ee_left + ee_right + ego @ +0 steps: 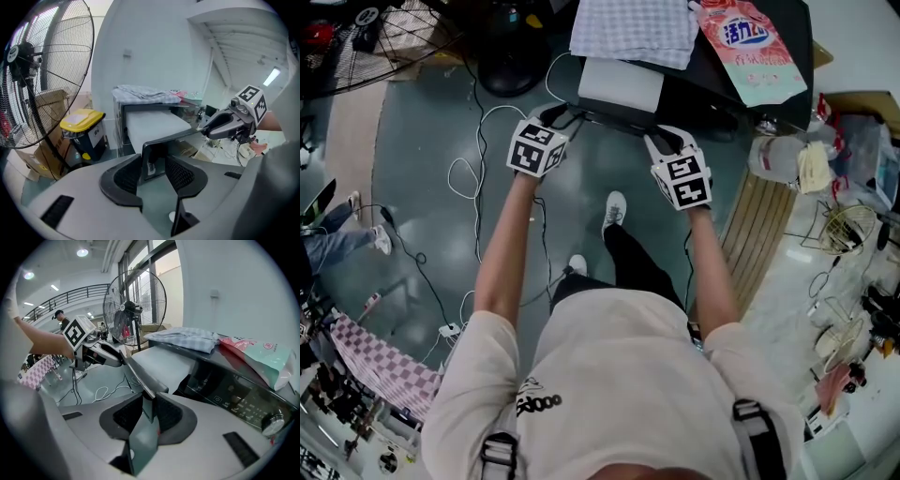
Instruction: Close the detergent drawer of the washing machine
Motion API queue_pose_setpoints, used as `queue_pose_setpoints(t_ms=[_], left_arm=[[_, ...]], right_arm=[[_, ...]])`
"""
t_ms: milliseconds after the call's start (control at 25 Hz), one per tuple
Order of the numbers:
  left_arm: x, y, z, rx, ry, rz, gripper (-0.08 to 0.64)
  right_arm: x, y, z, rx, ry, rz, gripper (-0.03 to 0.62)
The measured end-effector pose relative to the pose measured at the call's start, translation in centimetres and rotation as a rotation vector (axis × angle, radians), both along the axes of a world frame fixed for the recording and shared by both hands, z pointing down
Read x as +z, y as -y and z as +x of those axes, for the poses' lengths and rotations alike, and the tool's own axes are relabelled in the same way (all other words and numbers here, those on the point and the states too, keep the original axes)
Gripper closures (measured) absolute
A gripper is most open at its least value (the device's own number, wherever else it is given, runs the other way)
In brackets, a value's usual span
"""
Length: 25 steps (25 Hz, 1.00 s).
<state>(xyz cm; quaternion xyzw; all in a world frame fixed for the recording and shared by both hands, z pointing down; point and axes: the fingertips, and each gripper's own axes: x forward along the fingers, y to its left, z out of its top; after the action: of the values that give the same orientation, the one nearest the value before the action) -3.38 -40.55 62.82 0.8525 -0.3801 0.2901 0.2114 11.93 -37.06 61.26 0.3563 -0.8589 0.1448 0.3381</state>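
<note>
The washing machine's detergent drawer (pixel 621 84) stands pulled out, pale on top with a dark front panel (pixel 609 118). My left gripper (pixel 555 117) is shut on the panel's left end, and my right gripper (pixel 664 141) is shut on its right end. In the left gripper view the panel's corner (pixel 154 147) sits between the pads of my left gripper (pixel 152 164), and the right gripper (pixel 206 130) shows at the far end. In the right gripper view the panel's edge (pixel 140 373) is pinched by my right gripper (pixel 146 408), with the left gripper (pixel 119 363) beyond.
A checked cloth (pixel 633 28) and a pink detergent bag (pixel 750 42) lie on the black machine, whose control panel (pixel 234 397) faces me. A large standing fan (pixel 42 70) and a yellow-lidded bin (pixel 82 131) stand to the left. Cables (pixel 478 169) trail over the floor.
</note>
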Motion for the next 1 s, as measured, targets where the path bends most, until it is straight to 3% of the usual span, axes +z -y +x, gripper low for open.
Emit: queue_pose_setpoints(t_ms=[560, 880, 1000], left_arm=[[-0.4, 4.7, 0.4, -0.024, -0.028, -0.022, 0.396], [-0.4, 6.9, 0.5, -0.004, -0.065, -0.012, 0.391], [-0.2, 7.8, 0.0, -0.019, -0.083, -0.018, 0.345]], right_arm=[[-0.7, 5.1, 0.7, 0.072, -0.032, 0.029, 0.503], [-1.0, 7.1, 1.1, 0.256, -0.041, 0.06, 0.5], [-1.0, 7.7, 1.0, 0.325, -0.022, 0.059, 0.5]])
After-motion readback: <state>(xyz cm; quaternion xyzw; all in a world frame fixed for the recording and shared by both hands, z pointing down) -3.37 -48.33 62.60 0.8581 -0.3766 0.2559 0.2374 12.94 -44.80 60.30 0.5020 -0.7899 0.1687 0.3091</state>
